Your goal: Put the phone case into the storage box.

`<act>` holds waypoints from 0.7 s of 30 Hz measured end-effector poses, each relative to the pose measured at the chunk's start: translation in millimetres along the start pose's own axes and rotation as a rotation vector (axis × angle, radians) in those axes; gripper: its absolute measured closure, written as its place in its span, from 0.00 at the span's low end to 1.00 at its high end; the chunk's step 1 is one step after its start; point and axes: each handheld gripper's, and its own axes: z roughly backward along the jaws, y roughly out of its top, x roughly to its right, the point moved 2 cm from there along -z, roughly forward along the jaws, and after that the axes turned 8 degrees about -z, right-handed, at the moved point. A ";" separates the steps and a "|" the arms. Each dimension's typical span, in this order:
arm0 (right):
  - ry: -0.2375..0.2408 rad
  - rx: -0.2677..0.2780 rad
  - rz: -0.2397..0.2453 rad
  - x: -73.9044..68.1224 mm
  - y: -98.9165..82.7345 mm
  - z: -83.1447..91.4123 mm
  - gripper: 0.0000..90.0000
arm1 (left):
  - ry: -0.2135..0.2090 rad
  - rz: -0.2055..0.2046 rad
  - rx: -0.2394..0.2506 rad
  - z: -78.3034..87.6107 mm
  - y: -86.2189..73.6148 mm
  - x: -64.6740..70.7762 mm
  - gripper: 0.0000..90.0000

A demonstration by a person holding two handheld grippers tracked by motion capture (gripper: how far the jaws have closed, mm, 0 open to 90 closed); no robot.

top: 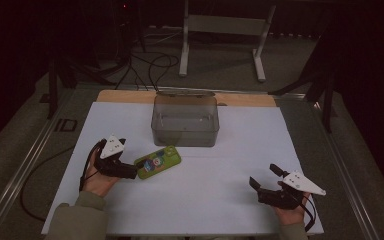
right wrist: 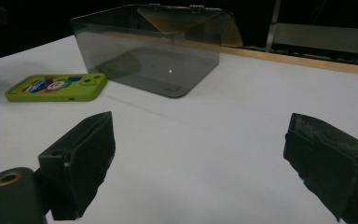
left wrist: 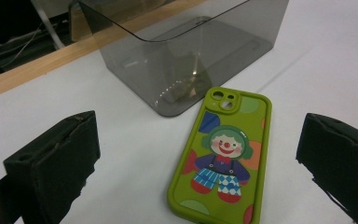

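Your left gripper (top: 131, 172) is spread wide open. It holds nothing. In the left gripper view, the green phone (left wrist: 221, 158) lies between the two black jaws, with a gap of white table on each side, so the jaws do not touch it. In the high view, the jaw tips sit right at the phone's left end, and you cannot tell there if they touch it.

Your right gripper (top: 264, 179) is spread wide open too. It holds nothing. It sits near you on the right side of the table, well apart from the phone. In the right gripper view, only bare white table (right wrist: 214, 140) lies between its jaws.

The grey see-through box (top: 185, 120) stands just past the phone, on the far side. Its top is open. The phone's far right corner is close to the box's near wall, but they do not touch. There is a lot of open white table to the right of the phone and near you. The white sheet ends at a wooden strip (top: 245, 99) behind the box.

The phone lies flat on the table, left of the middle, with its back up. Its case is bright green with a clown on it. The clown has green hair, a red nose and blue checked trousers. The camera holes point toward the box.
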 end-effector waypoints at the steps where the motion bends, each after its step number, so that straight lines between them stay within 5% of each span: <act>1: 0.002 0.000 0.001 0.1 -0.1 -0.2 0.10 | -0.003 -0.001 -0.004 -1.0 -0.3 -0.7 0.00; 21: 0.005 -0.004 0.003 0.0 -0.6 -1.4 0.10 | -0.042 -0.017 -0.062 -18.1 -1.7 -1.2 0.00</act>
